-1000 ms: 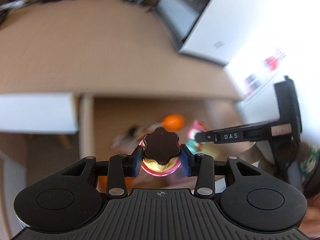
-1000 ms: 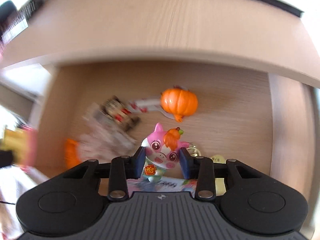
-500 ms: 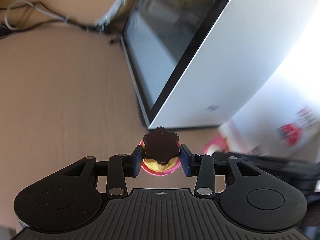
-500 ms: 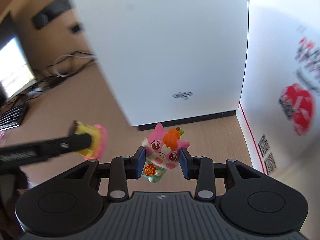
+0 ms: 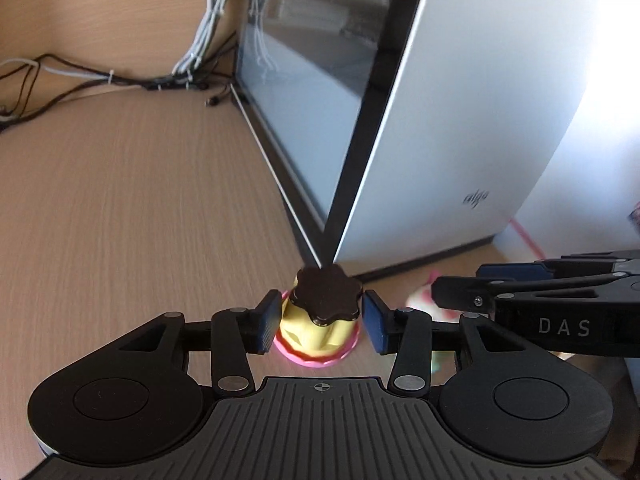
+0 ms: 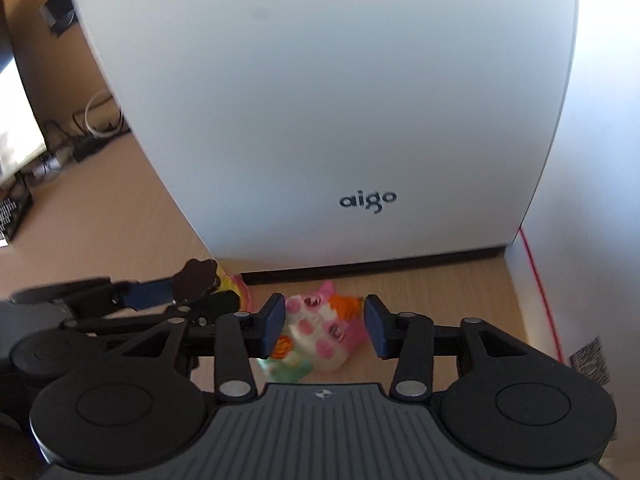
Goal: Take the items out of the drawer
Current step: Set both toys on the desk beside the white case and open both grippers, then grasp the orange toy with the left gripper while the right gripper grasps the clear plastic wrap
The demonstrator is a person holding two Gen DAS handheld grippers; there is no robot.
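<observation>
A yellow pudding toy (image 5: 320,332) with a dark brown top and pink base stands on the wooden desk (image 5: 120,200) between the blue pads of my left gripper (image 5: 322,322). Its jaws are opening and narrow gaps show beside the toy. A pink pig toy (image 6: 320,332) with an orange tuft lies tilted and blurred on the desk between the pads of my right gripper (image 6: 325,322), whose jaws are also opening. Each wrist view shows the other gripper close alongside: the right gripper (image 5: 456,282) by the pig toy (image 5: 420,300), the left gripper (image 6: 200,294) around the pudding toy (image 6: 198,276).
A white computer case (image 6: 320,100) stands just beyond both toys, its glass side panel (image 5: 312,80) facing left. Cables (image 5: 120,76) run along the desk's back. A white wall with a red cord (image 6: 536,280) closes the right side. A keyboard corner (image 6: 12,212) lies far left.
Both grippers left the open drawer and came over the desk beside the white case. Their jaws have widened, and the pudding and pig toys have dropped out of the grip onto the desk.
</observation>
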